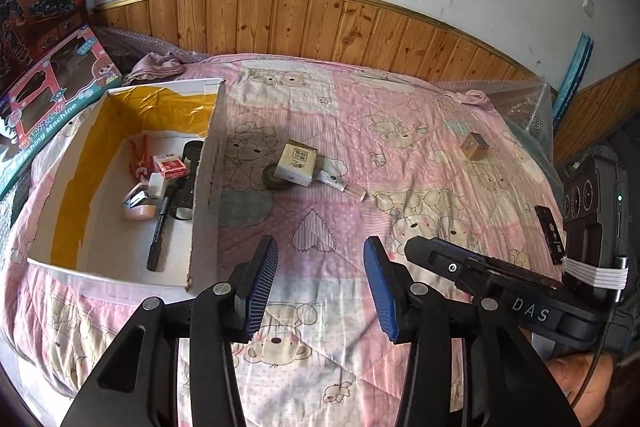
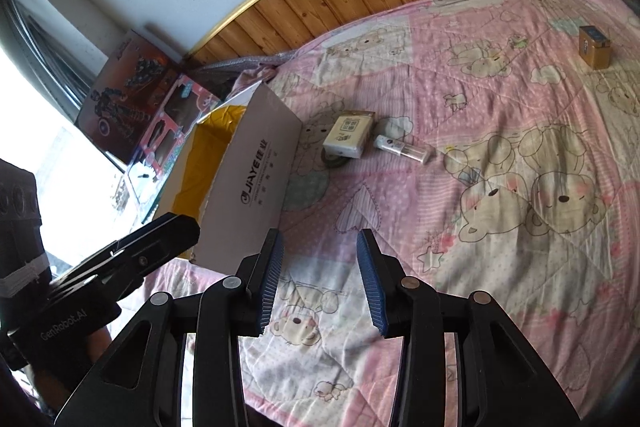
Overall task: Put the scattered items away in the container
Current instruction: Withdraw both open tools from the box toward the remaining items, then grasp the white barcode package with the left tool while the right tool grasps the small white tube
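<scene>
**Grippers idle over quilt, four items still outside box**

Left gripper [image 1: 320, 283]: blue pads spread apart, nothing between, hovering above pink bear-print quilt [image 1: 420, 131] just beside near right corner of cardboard box [image 1: 206, 195].

Right gripper [image 2: 320, 281]: pads likewise spread w/ nothing held, over quilt near box's printed outer wall. Seen side-on in left wrist view too, at lower right.

Box: open top, white walls, yellow lining on inside, sitting on left part of quilt. Inside, bunched toward right wall: red clip-like thing [image 1: 140, 157], red-and-white small pack [image 1: 170, 165], white block [image 1: 157, 185], tape roll [image 1: 138, 209], black marker [image 1: 159, 231] lying lengthwise, dark cylinder [image 1: 188, 183] against wall.

Outside box, near its right wall: cream carton [image 1: 297, 163] resting partly on dark tape ring [image 1: 274, 181]; clear-capped white tube [image 1: 340, 183] touching or just beside carton's right side, can't tell which. Well apart, toward far right of quilt: small brown box [image 1: 474, 145], standing alone.

Bkgd: wood-panel wainscot [image 1: 320, 27] under white wall, toy cartons [image 1: 52, 95] leaning at left behind box.
</scene>
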